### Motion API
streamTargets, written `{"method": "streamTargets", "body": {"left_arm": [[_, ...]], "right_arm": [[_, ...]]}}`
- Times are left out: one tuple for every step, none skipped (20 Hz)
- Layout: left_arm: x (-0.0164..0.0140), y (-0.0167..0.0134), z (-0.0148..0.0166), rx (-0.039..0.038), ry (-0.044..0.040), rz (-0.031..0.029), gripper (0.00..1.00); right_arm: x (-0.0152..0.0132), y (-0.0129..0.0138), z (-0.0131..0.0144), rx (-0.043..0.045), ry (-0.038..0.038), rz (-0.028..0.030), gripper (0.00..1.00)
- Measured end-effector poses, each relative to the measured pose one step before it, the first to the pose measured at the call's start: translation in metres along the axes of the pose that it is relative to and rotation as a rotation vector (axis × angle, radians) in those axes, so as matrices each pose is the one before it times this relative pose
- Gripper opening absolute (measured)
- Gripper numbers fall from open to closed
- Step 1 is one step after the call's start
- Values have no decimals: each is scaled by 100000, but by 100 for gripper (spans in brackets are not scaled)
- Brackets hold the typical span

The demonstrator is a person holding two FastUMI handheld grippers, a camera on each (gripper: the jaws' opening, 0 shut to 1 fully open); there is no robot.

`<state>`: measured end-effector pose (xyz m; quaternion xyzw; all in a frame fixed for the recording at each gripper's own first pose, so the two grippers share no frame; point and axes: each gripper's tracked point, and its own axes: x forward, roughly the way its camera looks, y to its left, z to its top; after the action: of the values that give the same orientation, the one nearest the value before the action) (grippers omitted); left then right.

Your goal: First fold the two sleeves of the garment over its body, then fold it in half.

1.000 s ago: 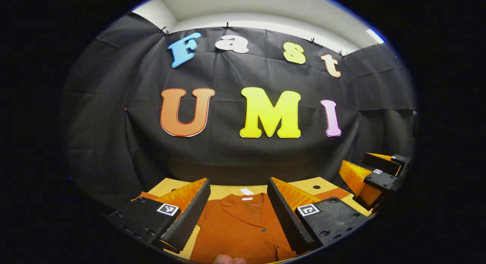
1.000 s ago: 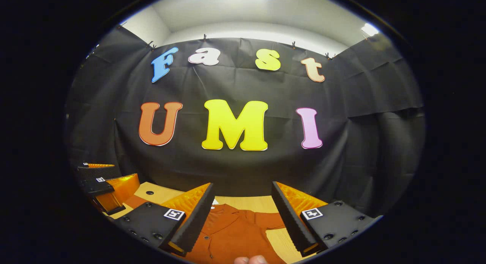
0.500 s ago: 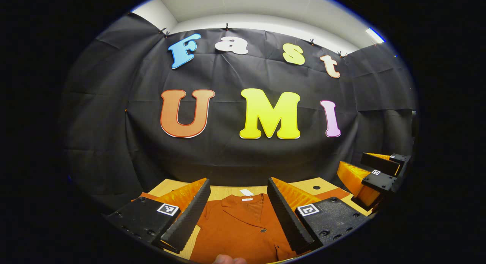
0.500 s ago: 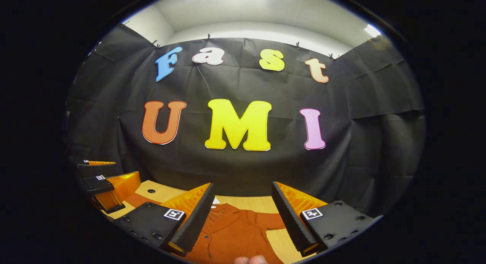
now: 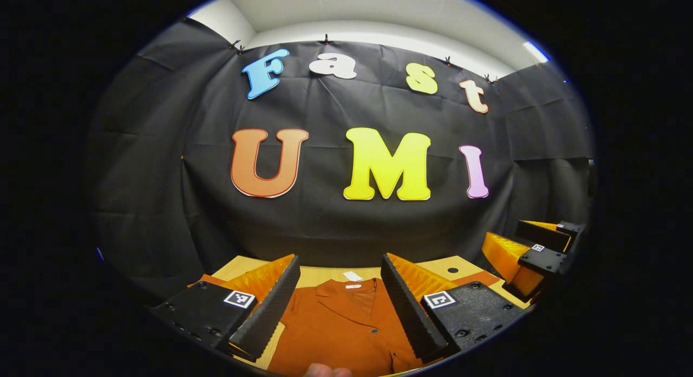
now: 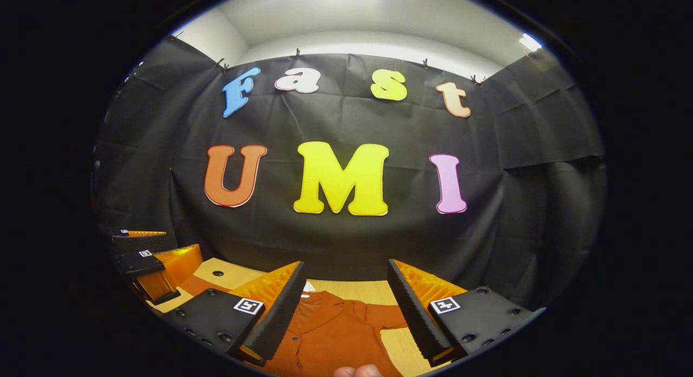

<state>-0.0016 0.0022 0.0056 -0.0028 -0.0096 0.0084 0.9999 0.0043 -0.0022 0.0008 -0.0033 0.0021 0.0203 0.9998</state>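
Holding both grippers up off the table, I have nothing grasped yet. My left gripper has its jaws spread wide w/ the shirt lying flat below and ahead, collar pointing away from me, a button just inside the right-hand finger. My right gripper is equally released, jaws wide, and under it I see the shirt's right side w/ one short sleeve sticking out to the right over the wooden table. Each gripper also shows at the edge of the other's view, off to the side, well apart.

Judging from this, task is at the very start: sleeves look unfolded, body spread out.

Risks from here, as I see them:
- Coming down too steep could pinch both layers of the shirt, so the whole body lifts instead of just the sleeve.
- Sleeve is short, so a grab too near the shoulder gives little to fold over; too near the hem edge and the fabric may slip out of the pads.
- Fabric looks thin and loose; dragging it sideways could bunch the body and shift the collar off line, spoiling the later half fold.
- Both grippers crossing toward the middle could bump each other.
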Motion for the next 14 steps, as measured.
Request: {"method": "streamTargets", "body": {"left_arm": [[20, -194, 80, -150, -130, 48, 97], [32, -3, -48, -226, 238, 17, 97], [71, 21, 38, -99, 10, 27, 97], [73, 57, 142, -158, -129, -9, 97], [-24, -140, 47, 22, -203, -206, 97], [102, -19, 127, 74, -312, 4, 97], [69, -5, 53, 128, -127, -35, 97], [87, 75, 123, 104, -507, -16, 97], [110, -3, 24, 51, -129, 189, 97], [51, 112, 34, -93, 38, 258, 97], [58, -4, 17, -145, 157, 82, 97], [12, 70, 17, -139, -7, 275, 97], [-29, 41, 118, -49, -157, 195, 97], [135, 27, -23, -88, -201, 59, 97]], "right_arm": [[114, -5, -48, 382, 310, 415, 96], [89, -70, -10, -89, 214, -427, 95], [106, -134, 186, -52, -229, -196, 96], [30, -87, 118, 159, -241, -63, 96], [-17, 27, 152, -39, -203, -98, 96], [79, -25, 99, -204, -111, -31, 95], [101, 46, -8, -72, -88, 182, 95], [61, 0, 37, -265, -193, 228, 95], [163, 0, 91, -140, 86, 65, 95], [37, 75, -118, -79, 298, 78, 96], [97, 13, 6, 327, 101, 152, 95], [116, -28, 43, 5, -81, -75, 95], [73, -62, 131, -250, -151, 20, 95], [6, -31, 7, -179, -152, 37, 96]]}}
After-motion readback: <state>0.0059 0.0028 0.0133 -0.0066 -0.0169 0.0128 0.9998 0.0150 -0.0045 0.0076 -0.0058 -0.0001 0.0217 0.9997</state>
